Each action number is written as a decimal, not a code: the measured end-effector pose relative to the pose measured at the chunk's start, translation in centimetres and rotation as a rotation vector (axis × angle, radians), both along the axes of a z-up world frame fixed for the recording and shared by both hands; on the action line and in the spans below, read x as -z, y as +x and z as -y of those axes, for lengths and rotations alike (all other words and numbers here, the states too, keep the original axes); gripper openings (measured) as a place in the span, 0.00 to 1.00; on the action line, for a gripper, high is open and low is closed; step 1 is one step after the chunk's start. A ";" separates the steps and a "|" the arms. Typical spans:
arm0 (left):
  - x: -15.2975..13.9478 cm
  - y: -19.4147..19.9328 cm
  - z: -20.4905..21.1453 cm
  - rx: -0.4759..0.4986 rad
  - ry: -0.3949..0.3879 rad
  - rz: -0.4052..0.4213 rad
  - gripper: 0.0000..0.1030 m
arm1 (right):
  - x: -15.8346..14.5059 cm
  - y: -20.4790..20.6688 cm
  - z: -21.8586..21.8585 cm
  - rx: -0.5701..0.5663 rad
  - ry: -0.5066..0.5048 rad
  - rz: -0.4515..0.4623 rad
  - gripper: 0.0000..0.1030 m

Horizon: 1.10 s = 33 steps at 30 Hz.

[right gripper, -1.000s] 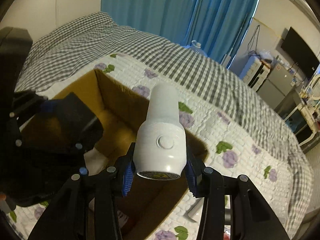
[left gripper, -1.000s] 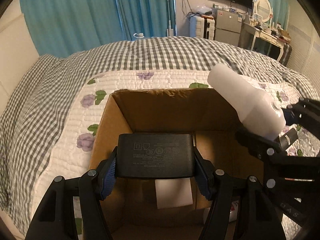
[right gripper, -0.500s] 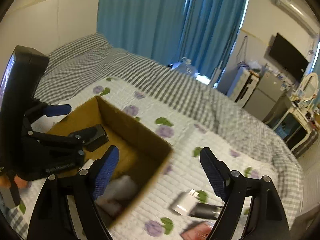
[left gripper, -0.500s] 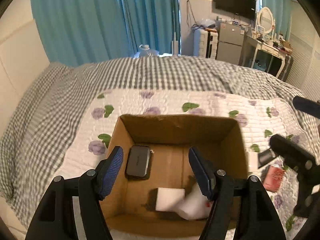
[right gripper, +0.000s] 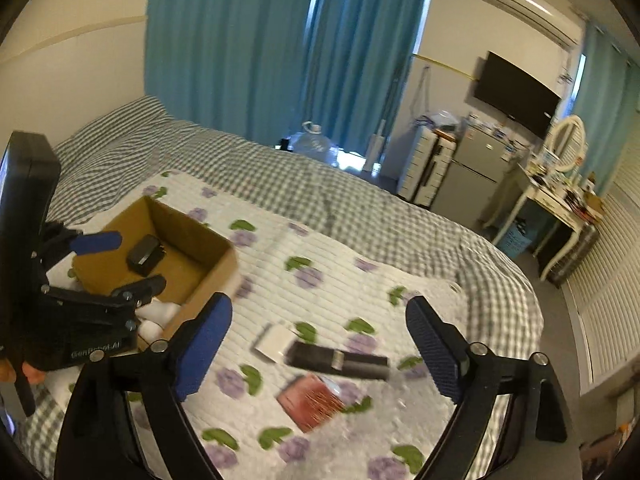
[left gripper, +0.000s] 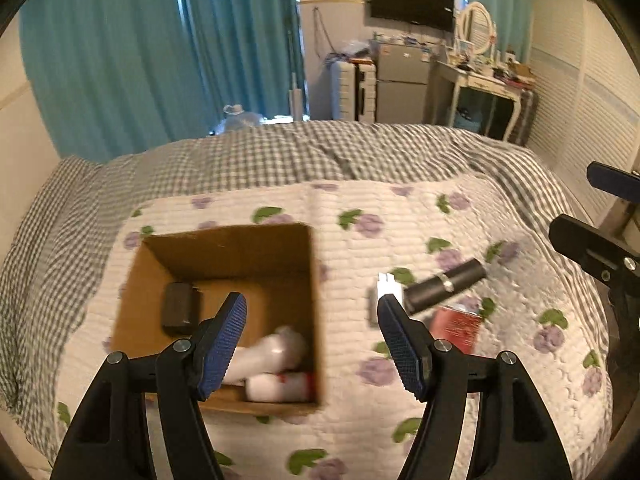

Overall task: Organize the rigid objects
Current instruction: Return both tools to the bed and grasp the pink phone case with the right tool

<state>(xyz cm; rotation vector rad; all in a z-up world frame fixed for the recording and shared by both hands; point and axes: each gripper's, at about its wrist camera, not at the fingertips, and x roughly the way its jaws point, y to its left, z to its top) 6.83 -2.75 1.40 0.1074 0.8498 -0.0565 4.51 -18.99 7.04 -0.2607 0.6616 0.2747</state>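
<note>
Hovering wide open and empty, the left hand-held gripper (left gripper: 312,344) and right hand-held gripper (right gripper: 320,344) flank bare quilt (left gripper: 360,432); the cardboard box (left gripper: 224,252) half-hides blurred white bottles (left gripper: 276,364), while the black tube (right gripper: 340,360) lies right.

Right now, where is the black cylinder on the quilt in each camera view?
Left wrist view: black cylinder lies right of centre, right of the cardboard box.
Right wrist view: it lies low centre, between the tongs' fingers.
Shared landmark: the white block touching its end.
</note>
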 end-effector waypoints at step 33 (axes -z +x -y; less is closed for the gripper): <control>16.5 3.4 7.5 -0.022 0.090 -0.234 0.69 | 22.0 7.4 6.4 0.026 0.021 -0.503 0.88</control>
